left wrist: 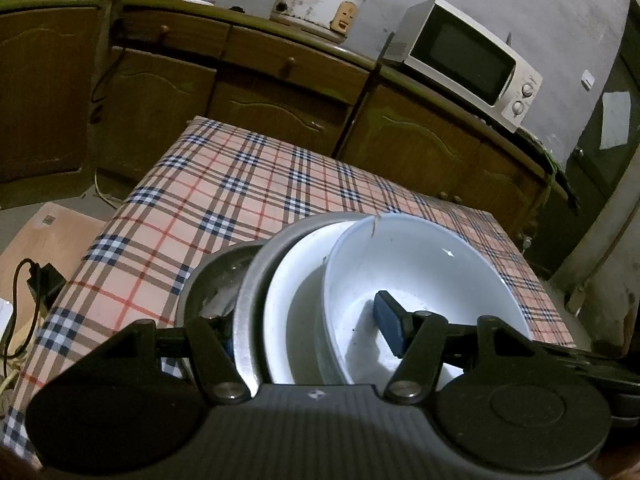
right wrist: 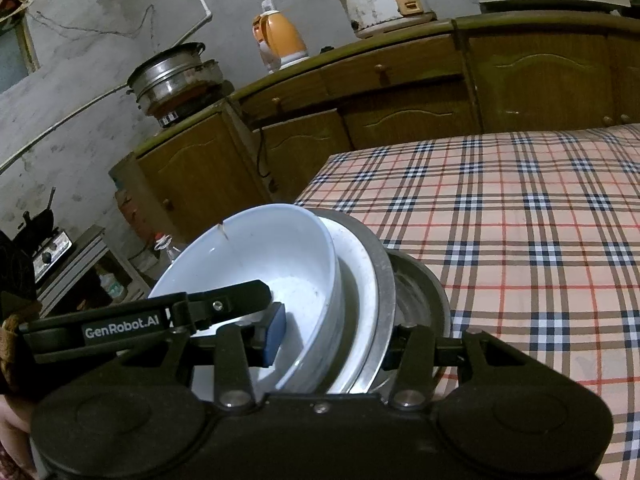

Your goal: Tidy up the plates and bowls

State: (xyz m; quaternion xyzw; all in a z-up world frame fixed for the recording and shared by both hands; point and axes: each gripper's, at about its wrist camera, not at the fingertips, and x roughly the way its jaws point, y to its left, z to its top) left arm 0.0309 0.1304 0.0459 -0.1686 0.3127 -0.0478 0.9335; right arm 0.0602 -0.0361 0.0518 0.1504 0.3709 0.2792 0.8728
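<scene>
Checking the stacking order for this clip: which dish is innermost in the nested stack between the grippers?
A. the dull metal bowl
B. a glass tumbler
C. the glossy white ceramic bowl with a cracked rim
C: the glossy white ceramic bowl with a cracked rim nests inside a white plate and metal dishes.

A table covered by a pink, navy and red plaid cloth (left wrist: pixel 248 184) stands before wooden cabinets, its visible surface carrying only a nested stack of dishes (left wrist: pixel 304 280) at the near edge.

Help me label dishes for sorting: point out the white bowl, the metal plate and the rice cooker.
white bowl (left wrist: pixel 432 264): left wrist view, on its inner wall.
metal plate (right wrist: pixel 385 280): right wrist view, on its grey rim.
rice cooker (right wrist: pixel 376 0): right wrist view, on its white body.
</scene>
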